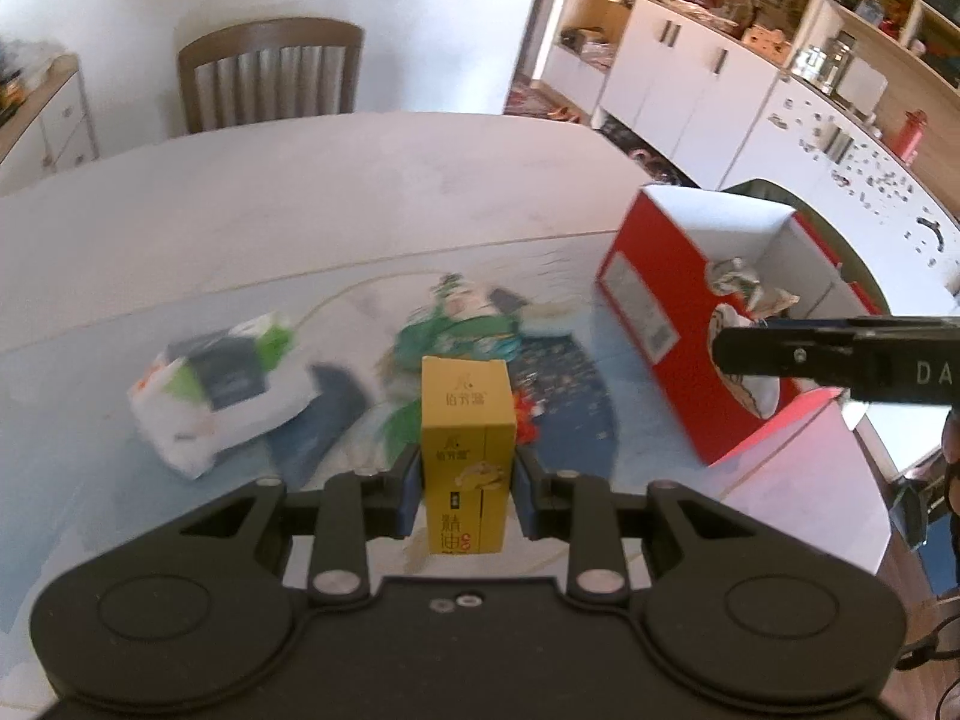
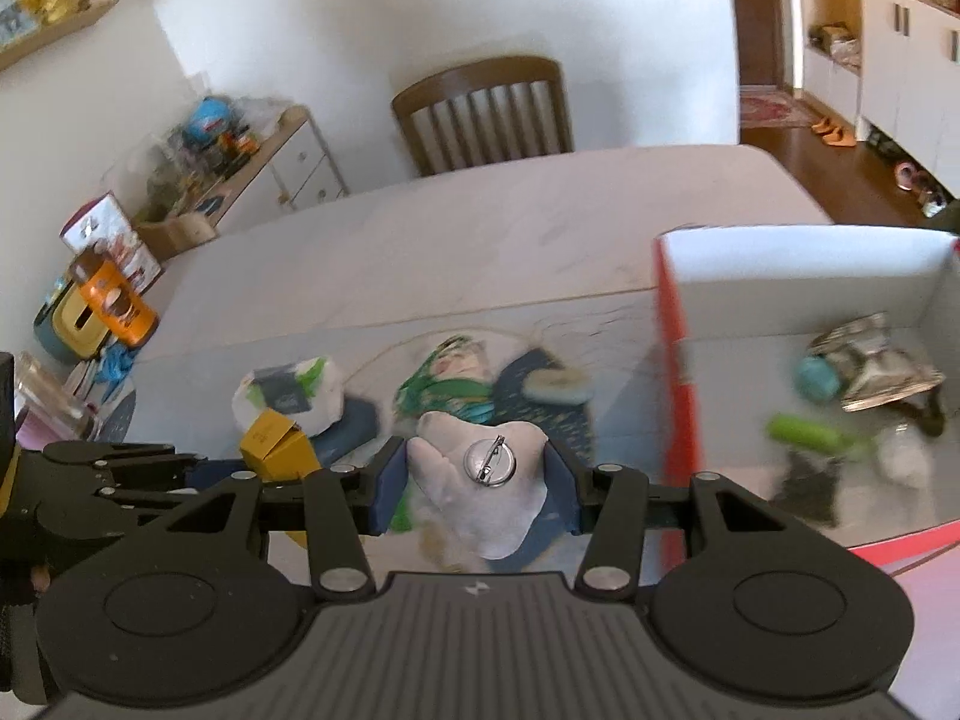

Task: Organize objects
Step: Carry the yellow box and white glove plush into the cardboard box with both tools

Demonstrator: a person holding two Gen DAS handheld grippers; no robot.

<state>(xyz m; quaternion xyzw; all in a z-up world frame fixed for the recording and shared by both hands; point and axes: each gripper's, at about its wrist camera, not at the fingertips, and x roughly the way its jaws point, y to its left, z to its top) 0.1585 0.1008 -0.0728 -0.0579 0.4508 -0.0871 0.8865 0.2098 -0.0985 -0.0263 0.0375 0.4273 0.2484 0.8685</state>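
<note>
My left gripper (image 1: 468,474) is shut on a small yellow carton (image 1: 467,450), held upright above the table. The same yellow carton (image 2: 277,443) shows in the right wrist view, with the left gripper (image 2: 198,468) at the left edge. My right gripper (image 2: 477,480) is shut on a white tooth-shaped plush badge (image 2: 480,486) with a metal pin back. The right gripper (image 1: 729,348) reaches in from the right in the left wrist view, over the open red box (image 1: 672,324). The red box (image 2: 678,372) holds several small items.
On the table lie a white tissue pack (image 1: 222,390), a green packet (image 1: 468,324) and a dark blue item (image 2: 543,390). A wooden chair (image 1: 270,78) stands behind the table (image 1: 360,180). White cabinets (image 1: 690,78) line the right wall. Clutter sits on the left sideboard (image 2: 282,168).
</note>
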